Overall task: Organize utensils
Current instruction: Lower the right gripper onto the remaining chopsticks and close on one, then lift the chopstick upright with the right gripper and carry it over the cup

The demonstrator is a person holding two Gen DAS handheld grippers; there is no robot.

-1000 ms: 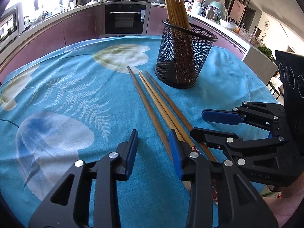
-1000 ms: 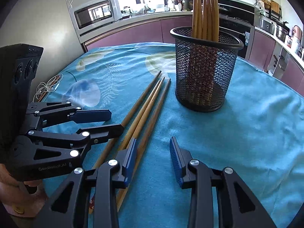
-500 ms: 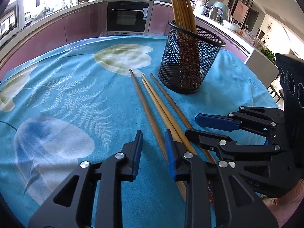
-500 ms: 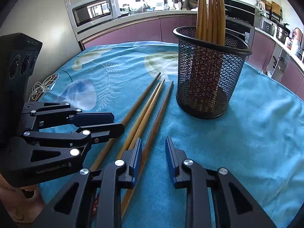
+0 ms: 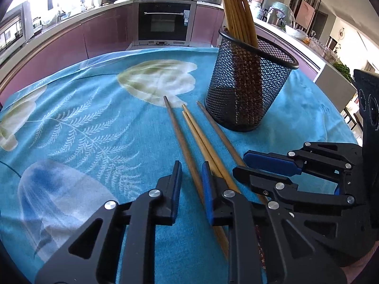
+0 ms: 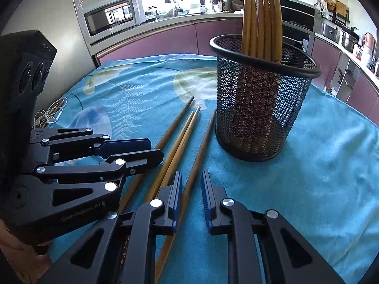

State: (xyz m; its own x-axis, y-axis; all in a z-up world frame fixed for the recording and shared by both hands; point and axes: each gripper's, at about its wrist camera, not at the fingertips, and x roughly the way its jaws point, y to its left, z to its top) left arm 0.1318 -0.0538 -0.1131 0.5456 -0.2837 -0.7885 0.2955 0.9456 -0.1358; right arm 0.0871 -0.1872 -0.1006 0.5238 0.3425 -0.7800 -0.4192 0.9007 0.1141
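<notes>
Several wooden chopsticks lie side by side on the blue tablecloth, pointing toward a black mesh holder that has several chopsticks standing in it. My left gripper is partly open with its jaws on either side of the leftmost, darker chopstick, not touching it. My right gripper is partly open astride the rightmost chopstick, close beside the left gripper. The holder stands just right of the loose chopsticks.
The table carries a blue cloth with leaf prints. White earphones lie at the table's left edge in the right wrist view. Kitchen counters, an oven and a microwave stand behind.
Both grippers have moved forward along the chopsticks toward the holder and narrowed their jaws. The left now straddles the leftmost chopstick, the right the rightmost one.
</notes>
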